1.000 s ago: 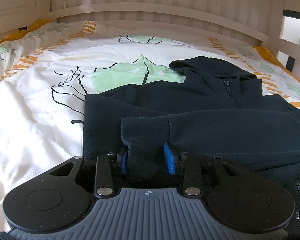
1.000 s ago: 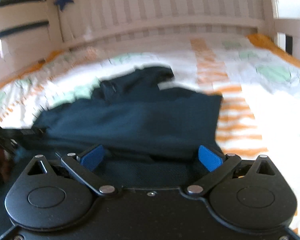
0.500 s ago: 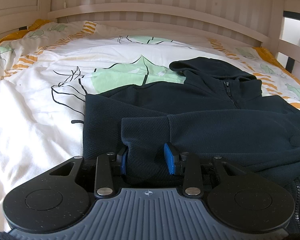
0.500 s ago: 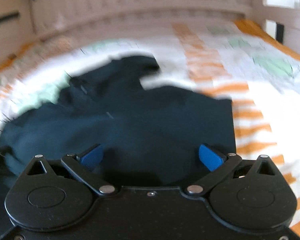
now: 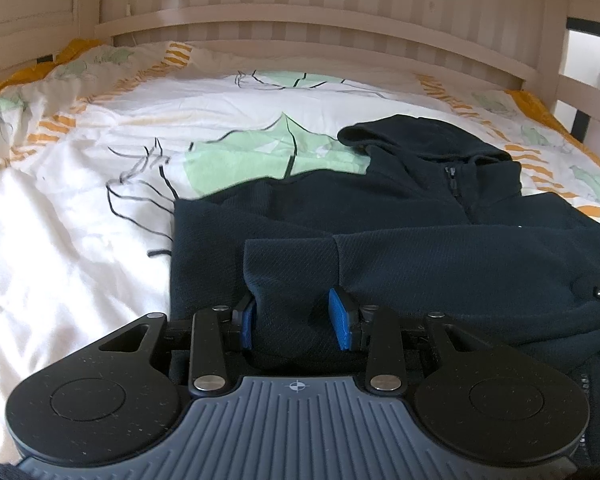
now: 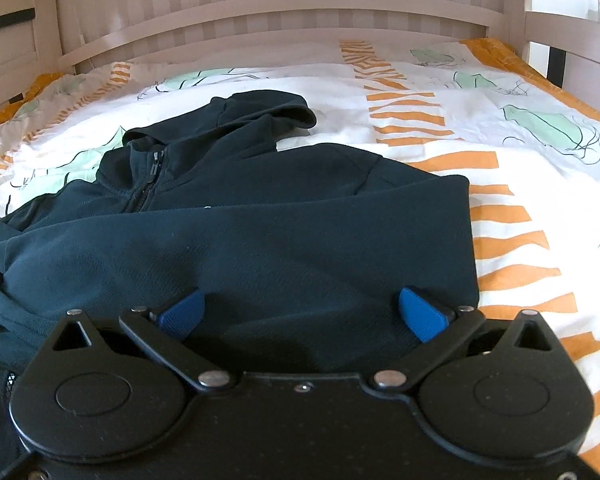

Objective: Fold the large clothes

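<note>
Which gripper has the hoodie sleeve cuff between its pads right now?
The left gripper: the sleeve cuff sits between its pads, jaws easing open. The right gripper is spread wide over flat cloth.

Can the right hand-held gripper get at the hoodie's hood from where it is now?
Probably yes: the right hand-held gripper stands open over the hoodie, and nothing lies between it and the hood.

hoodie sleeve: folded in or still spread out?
Folded in. The sleeve lies across the chest of the hoodie, its cuff near the opposite side. The bottom half is not yet folded.
</note>
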`<state>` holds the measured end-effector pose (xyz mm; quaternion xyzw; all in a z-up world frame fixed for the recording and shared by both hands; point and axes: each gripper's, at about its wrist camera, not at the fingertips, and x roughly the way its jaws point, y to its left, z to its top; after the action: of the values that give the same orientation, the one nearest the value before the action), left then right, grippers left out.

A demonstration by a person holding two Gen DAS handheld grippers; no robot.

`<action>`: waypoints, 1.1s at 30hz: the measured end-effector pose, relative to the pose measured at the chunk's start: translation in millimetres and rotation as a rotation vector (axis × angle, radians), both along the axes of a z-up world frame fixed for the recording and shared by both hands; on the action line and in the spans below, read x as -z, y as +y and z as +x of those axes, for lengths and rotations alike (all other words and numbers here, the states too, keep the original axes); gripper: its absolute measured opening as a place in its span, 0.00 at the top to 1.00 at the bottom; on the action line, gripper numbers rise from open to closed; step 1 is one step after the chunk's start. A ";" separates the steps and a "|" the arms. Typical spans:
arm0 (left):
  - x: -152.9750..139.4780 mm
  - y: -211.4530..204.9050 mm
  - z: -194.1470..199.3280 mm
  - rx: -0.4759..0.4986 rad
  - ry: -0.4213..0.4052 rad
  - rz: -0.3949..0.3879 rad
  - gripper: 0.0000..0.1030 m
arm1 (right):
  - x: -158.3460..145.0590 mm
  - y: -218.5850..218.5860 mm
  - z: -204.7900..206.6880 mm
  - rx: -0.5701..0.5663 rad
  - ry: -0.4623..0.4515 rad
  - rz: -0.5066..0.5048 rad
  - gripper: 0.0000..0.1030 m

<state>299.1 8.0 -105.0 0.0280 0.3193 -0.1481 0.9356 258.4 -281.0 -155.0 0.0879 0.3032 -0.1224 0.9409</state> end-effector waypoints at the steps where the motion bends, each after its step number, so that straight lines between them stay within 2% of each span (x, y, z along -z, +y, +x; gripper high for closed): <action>1: -4.7 -0.7 -2.4 -0.007 -0.004 0.008 0.60 | 0.0 -0.1 -0.2 0.000 -0.001 0.001 0.00; 5: -26.5 -2.6 -16.4 -0.001 -0.061 -0.028 0.58 | 0.7 -1.2 -0.9 -0.001 -0.008 0.007 0.00; 9: -41.3 -20.0 -20.6 0.056 -0.100 -0.028 0.46 | 0.8 -1.5 -1.2 -0.002 -0.009 0.008 0.00; 15: -26.2 -51.0 -9.7 0.099 -0.075 0.035 0.44 | 0.8 -1.5 -1.4 -0.002 -0.009 0.008 0.00; 20: 2.4 -57.5 1.8 0.108 0.018 0.082 0.40 | 0.4 -1.6 -2.1 -0.003 -0.012 0.011 0.00; 22: 5.4 -57.7 -3.1 0.111 -0.008 0.090 0.38 | 0.1 -1.7 -2.2 -0.003 -0.013 0.012 0.00; 26: 0.7 -58.6 0.3 0.123 0.013 0.104 0.36 | 0.1 -1.9 -2.6 -0.003 -0.012 0.013 0.00; 30: -15.5 -55.5 11.9 0.149 0.056 0.058 0.36 | -2.0 -6.1 -3.2 -0.009 -0.014 0.043 0.00; 33: -33.2 -56.5 22.9 0.165 0.026 0.016 0.36 | -7.8 -11.6 -3.8 -0.022 -0.009 0.083 0.00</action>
<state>322.0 -48.5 -71.8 0.0598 0.3290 -0.2227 0.9158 254.5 -292.6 -147.2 0.1239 0.3045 -0.0987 0.9392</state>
